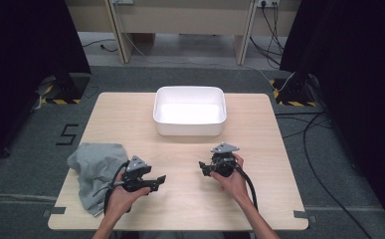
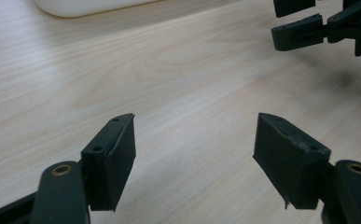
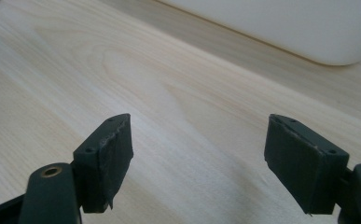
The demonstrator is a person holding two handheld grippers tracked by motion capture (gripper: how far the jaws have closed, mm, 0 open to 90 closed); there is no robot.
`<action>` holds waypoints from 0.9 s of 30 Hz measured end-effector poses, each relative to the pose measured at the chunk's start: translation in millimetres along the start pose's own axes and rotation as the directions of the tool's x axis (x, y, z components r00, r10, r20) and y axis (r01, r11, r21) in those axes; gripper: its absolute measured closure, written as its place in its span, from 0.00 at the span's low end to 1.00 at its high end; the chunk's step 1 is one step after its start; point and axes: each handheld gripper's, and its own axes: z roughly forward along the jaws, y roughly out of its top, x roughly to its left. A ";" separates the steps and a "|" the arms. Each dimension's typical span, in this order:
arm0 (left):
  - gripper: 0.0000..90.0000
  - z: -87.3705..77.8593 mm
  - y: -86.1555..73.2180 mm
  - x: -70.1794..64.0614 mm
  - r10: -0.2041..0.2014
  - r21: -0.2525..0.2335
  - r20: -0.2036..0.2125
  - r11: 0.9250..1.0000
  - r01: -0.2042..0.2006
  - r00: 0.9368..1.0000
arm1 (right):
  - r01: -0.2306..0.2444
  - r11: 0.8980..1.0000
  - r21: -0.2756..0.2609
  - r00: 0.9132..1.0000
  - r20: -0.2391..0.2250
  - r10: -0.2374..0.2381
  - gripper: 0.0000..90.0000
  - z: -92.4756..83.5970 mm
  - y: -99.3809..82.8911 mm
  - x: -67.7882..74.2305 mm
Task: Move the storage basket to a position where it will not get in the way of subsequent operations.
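Observation:
A crumpled grey cloth lies at the table's front left, part of it hanging over the edge. Just right of the cloth a hand holds my left gripper, jaws pointing right and low over bare wood. In the left gripper view the left gripper stands open with nothing between its pads. My right gripper sits front of centre, pointing left toward the other one. The right gripper is open too, over bare wood. A white tub stands at the back centre and looks empty.
The wooden table has bare wood between the two grippers and in front of the tub. The right gripper's jaws show at the upper right of the left gripper view. Cables run across the floor on the right.

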 end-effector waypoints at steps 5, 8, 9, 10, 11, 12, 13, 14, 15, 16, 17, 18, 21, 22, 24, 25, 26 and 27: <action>0.32 -11.0 -9.4 -3.1 0.014 0.004 -0.035 1.000 -0.014 0.999 | 0.009 1.000 0.001 1.000 -0.008 -0.009 0.27 -0.8 -2.0 4.9; 0.32 -20.8 -16.6 -3.8 0.014 0.005 -0.045 1.000 -0.014 0.999 | 0.004 1.000 0.003 1.000 -0.009 -0.004 0.27 -0.6 -2.5 5.6; 0.31 -27.8 -22.4 -2.2 0.003 0.004 -0.055 1.000 -0.003 0.998 | 0.006 1.000 0.003 1.000 -0.009 -0.006 0.27 -0.5 -2.6 5.7; 0.31 -31.3 -25.2 -0.9 -0.002 0.004 -0.061 1.000 0.002 0.998 | 0.007 1.000 0.005 1.000 -0.010 -0.007 0.27 -0.7 -2.5 6.1; 0.31 -34.6 -27.9 0.4 -0.008 0.000 -0.067 1.000 0.008 0.998 | 0.008 1.000 0.004 1.000 -0.011 -0.008 0.27 -0.6 -2.5 6.4; 0.31 -34.6 -27.9 0.4 -0.008 0.000 -0.067 1.000 0.008 0.998 | 0.008 1.000 0.004 1.000 -0.011 -0.008 0.27 -0.6 -2.5 6.4; 0.31 -40.9 -32.4 3.9 -0.026 -0.006 -0.076 1.000 0.026 0.997 | 0.009 1.000 0.004 1.000 -0.011 -0.009 0.27 -0.3 -2.5 7.1; 0.31 -40.9 -32.4 3.9 -0.026 -0.006 -0.076 1.000 0.026 0.997 | 0.010 1.000 0.006 1.000 -0.011 -0.010 0.27 -0.3 -2.5 7.5; 0.31 -46.9 -35.6 7.5 -0.058 -0.020 -0.066 0.998 0.057 0.996 | 0.014 1.000 0.003 1.000 -0.010 -0.014 0.27 0.0 -2.7 7.6; 0.31 -46.9 -35.6 7.5 -0.058 -0.020 -0.066 0.998 0.057 0.996 | 0.014 1.000 0.003 1.000 -0.010 -0.014 0.27 0.0 -2.7 7.6; 0.31 -49.6 -36.7 8.8 -0.070 -0.029 -0.063 0.997 0.069 0.996 | 0.012 1.000 0.003 1.000 -0.011 -0.012 0.27 -0.4 -2.9 8.2; 0.31 -52.3 -37.4 9.7 -0.072 -0.033 -0.070 0.997 0.070 0.995 | 0.012 1.000 0.003 1.000 -0.011 -0.012 0.27 -0.4 -2.9 8.2; 0.31 -62.1 -38.6 12.2 -0.079 -0.050 -0.084 0.996 0.075 0.993 | 0.013 1.000 0.001 1.000 -0.008 -0.013 0.27 -0.9 -3.2 7.5; 0.31 -64.2 -38.9 12.9 -0.079 -0.053 -0.088 0.996 0.075 0.993 | 0.011 1.000 0.001 1.000 -0.008 -0.011 0.27 -1.0 -3.2 7.5; 0.31 -68.2 -39.4 15.4 -0.089 -0.061 -0.089 0.995 0.084 0.992 | 0.012 1.000 0.000 1.000 -0.007 -0.012 0.27 -1.3 -3.4 7.5; 0.31 -70.1 -39.7 16.9 -0.097 -0.064 -0.087 0.994 0.092 0.991 | 0.008 1.000 0.001 1.000 -0.008 -0.008 0.27 -1.5 -3.5 7.9; 0.31 -72.0 -40.0 18.5 -0.105 -0.069 -0.087 0.993 0.099 0.991 | 0.012 1.000 0.001 1.000 -0.008 -0.012 0.27 -1.5 -3.5 7.7; 0.31 -73.8 -40.2 20.0 -0.107 -0.072 -0.091 0.992 0.101 0.990 | 0.012 1.000 0.000 1.000 -0.009 -0.012 0.27 -1.5 -3.6 7.8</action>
